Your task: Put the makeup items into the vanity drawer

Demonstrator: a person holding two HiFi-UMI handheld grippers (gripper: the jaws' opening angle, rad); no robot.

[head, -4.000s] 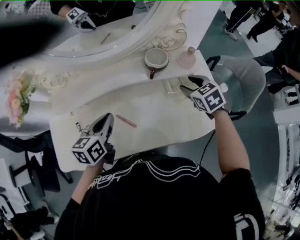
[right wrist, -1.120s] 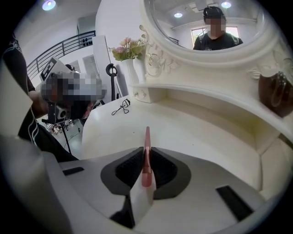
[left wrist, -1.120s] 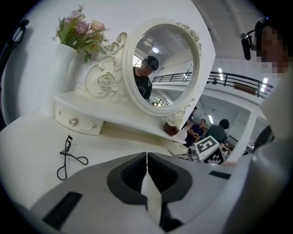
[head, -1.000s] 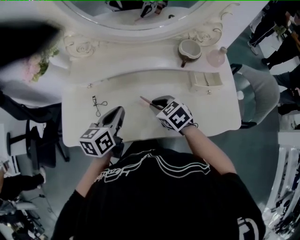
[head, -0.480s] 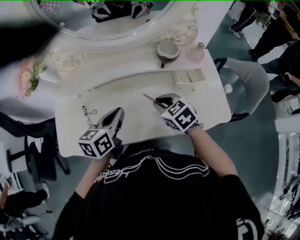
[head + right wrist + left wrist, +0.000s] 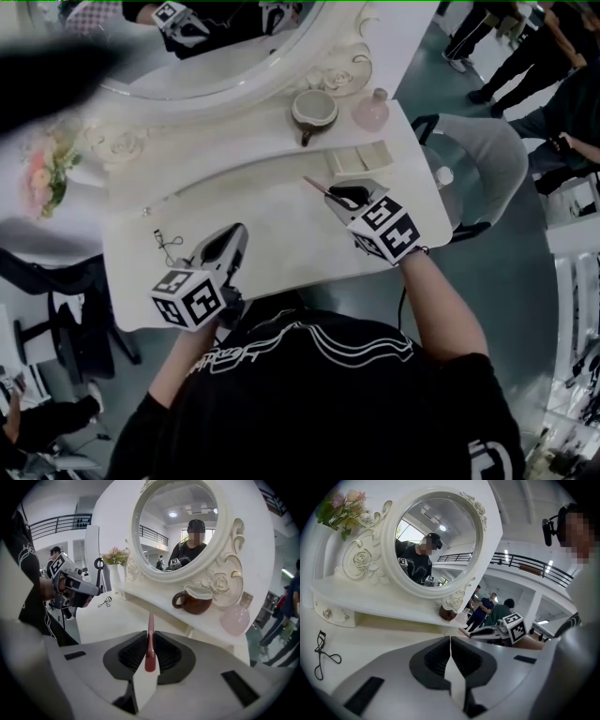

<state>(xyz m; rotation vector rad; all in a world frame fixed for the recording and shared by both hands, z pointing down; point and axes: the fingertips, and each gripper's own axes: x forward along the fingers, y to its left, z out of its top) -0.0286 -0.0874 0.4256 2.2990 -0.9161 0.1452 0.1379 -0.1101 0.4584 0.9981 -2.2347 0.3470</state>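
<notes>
My right gripper is shut on a slim pink makeup pencil, which sticks out past the jaws toward the back. In the right gripper view the pencil stands clamped between the dark pads. It hangs above the white vanity top, just in front of the small open drawer under the shelf. My left gripper hovers over the vanity's front left, shut with nothing in it. A black eyelash curler lies on the top to its left.
On the shelf stand a brown-and-white cup and a pink bottle, below the oval mirror. Flowers sit at the far left. A grey chair is right of the vanity, with people standing beyond.
My right gripper, shut on the pencil, has lifted it off the vanity top and carried it right and back toward the drawer. The left gripper has risen slightly, still shut.
</notes>
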